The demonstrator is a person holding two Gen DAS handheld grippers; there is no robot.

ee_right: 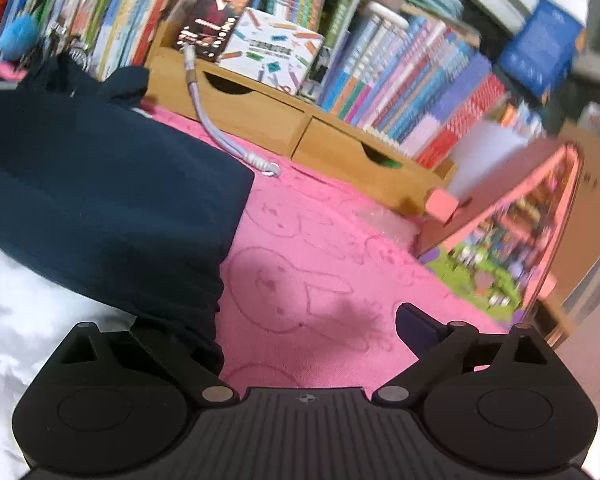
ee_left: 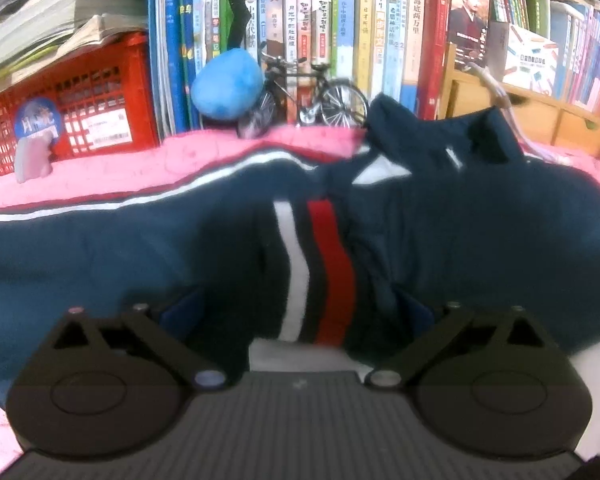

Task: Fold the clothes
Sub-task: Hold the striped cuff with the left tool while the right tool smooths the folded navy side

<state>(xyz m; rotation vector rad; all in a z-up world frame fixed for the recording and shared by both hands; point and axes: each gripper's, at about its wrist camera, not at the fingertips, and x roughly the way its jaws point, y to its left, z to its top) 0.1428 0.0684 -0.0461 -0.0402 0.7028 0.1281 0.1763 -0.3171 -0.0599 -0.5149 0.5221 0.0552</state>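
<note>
Both grippers stand wide open at a dark blue jacket on a pink blanket.

The navy jacket (ee_left: 440, 232) lies across the pink blanket (ee_right: 320, 248), with a white and red stripe (ee_left: 320, 264) running down it. The left gripper (ee_left: 296, 312) is spread wide, and the striped part of the jacket sits between its fingers, but the pads do not squeeze it. The right gripper (ee_right: 300, 332) is wide too, at the jacket's right edge, with only blanket between its fingers. Behind stand books (ee_left: 340, 20), a red crate (ee_left: 80, 112), a small toy bicycle (ee_left: 312, 96) and wooden drawers (ee_right: 300, 128).
</note>
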